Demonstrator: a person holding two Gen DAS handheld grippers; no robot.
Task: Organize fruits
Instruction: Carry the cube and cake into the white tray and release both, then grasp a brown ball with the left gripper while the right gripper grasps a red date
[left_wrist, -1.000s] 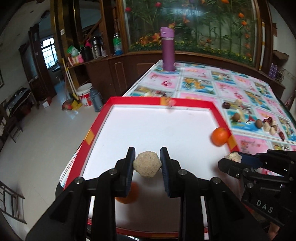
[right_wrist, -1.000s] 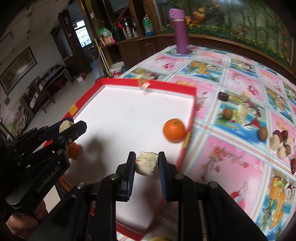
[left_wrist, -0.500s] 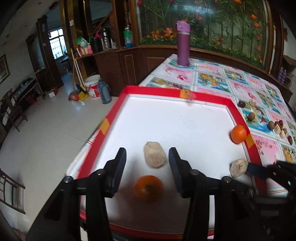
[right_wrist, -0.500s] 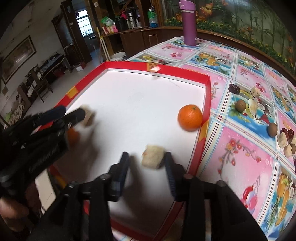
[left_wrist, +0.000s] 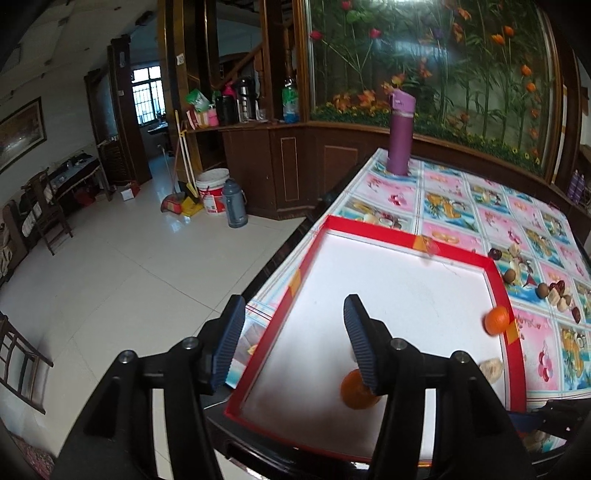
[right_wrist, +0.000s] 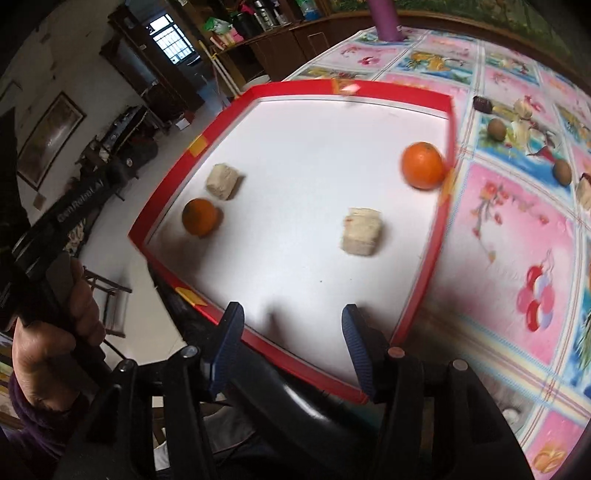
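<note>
Both grippers gape wide and hold nothing: the left gripper (left_wrist: 293, 341) hangs over the tray's (right_wrist: 424, 288) left rim, the right gripper (right_wrist: 291, 349) over its near rim. Ahead of the right gripper lie two oranges (right_wrist: 199, 216) (right_wrist: 423, 165) and two beige blocks (right_wrist: 361, 230) (right_wrist: 222, 181), well apart, with bare white floor between them.

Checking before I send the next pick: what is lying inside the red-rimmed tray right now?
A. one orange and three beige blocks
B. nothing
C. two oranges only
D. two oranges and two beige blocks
D: the right wrist view shows the red-rimmed tray holding one orange by the left block, a second orange at the right rim, and another beige block.
</note>
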